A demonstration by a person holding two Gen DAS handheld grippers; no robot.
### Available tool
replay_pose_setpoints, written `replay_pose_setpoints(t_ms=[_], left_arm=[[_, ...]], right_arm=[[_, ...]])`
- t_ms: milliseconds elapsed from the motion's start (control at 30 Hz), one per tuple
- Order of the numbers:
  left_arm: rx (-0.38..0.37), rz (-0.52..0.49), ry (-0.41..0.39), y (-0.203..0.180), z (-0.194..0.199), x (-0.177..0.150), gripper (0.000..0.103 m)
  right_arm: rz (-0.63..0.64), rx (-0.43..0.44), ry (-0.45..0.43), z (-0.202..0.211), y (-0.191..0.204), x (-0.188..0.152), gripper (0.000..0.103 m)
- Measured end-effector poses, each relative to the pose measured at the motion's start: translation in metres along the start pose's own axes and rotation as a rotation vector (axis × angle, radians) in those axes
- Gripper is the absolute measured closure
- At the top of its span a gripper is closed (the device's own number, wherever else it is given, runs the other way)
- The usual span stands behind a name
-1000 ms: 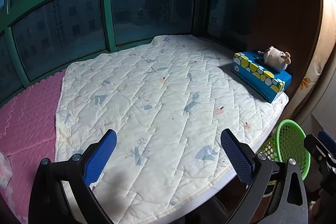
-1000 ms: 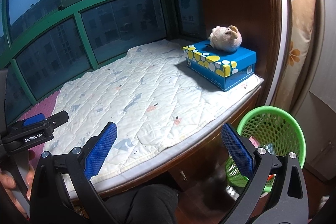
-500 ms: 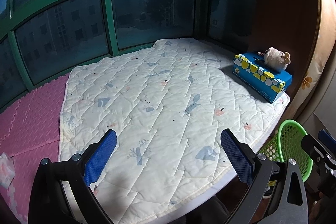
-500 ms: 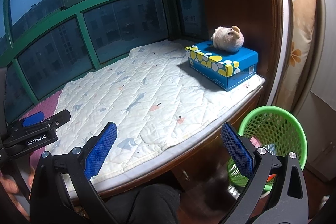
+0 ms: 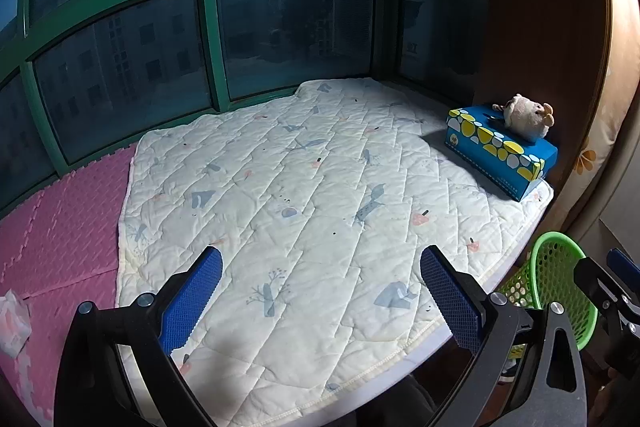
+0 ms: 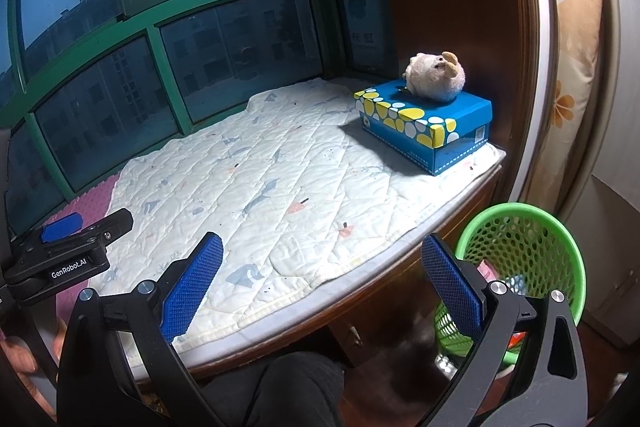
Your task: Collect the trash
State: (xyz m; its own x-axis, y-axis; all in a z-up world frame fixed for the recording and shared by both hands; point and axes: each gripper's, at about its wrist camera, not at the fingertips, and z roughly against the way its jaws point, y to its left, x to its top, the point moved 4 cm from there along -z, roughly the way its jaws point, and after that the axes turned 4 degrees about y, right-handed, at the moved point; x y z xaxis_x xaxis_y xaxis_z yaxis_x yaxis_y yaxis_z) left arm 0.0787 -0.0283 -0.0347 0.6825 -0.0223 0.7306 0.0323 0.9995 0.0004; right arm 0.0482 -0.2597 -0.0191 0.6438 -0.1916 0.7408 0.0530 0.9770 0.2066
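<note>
left gripper (image 5: 320, 297): wide open, empty, over quilt front edge
right gripper (image 6: 320, 283): wide open, empty, w/ bin just to its right
bin (image 6: 532, 227): green, on floor beside ledge, some trash inside
wrapper (image 5: 14, 321): on pink mat (image 5: 60, 227), far left
change: left view has swung left, wrapper now showing; prob next pickup
quilt (image 5: 320, 187): no trash seen
far: blue box (image 6: 432, 123) w/ plush toy (image 6: 436, 77) on top

"GenRobot.AI" stands in white on the left claw (image 6: 66, 233) body.
</note>
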Motion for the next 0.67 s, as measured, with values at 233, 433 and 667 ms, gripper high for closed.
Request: replay_pose_setpoints(t_ms=[233,433,667], left_arm=[[0.004,0.008,-0.002,0.0004,0.0001,-0.0016,0.007],[0.005,0.012,-0.001,0.0017,0.0,-0.0018,0.007],[0.006,0.021,0.006,0.0032,-0.0001,-0.0038,0.007]], right_arm=[[0.008,-0.006,-0.005,0.0008,0.0013,0.0001,0.005],[0.012,-0.011,-0.005,0.0011,0.0019,0.0002,0.005],[0.031,-0.031,-0.013,0.0023,0.0029,0.0001,0.005]])
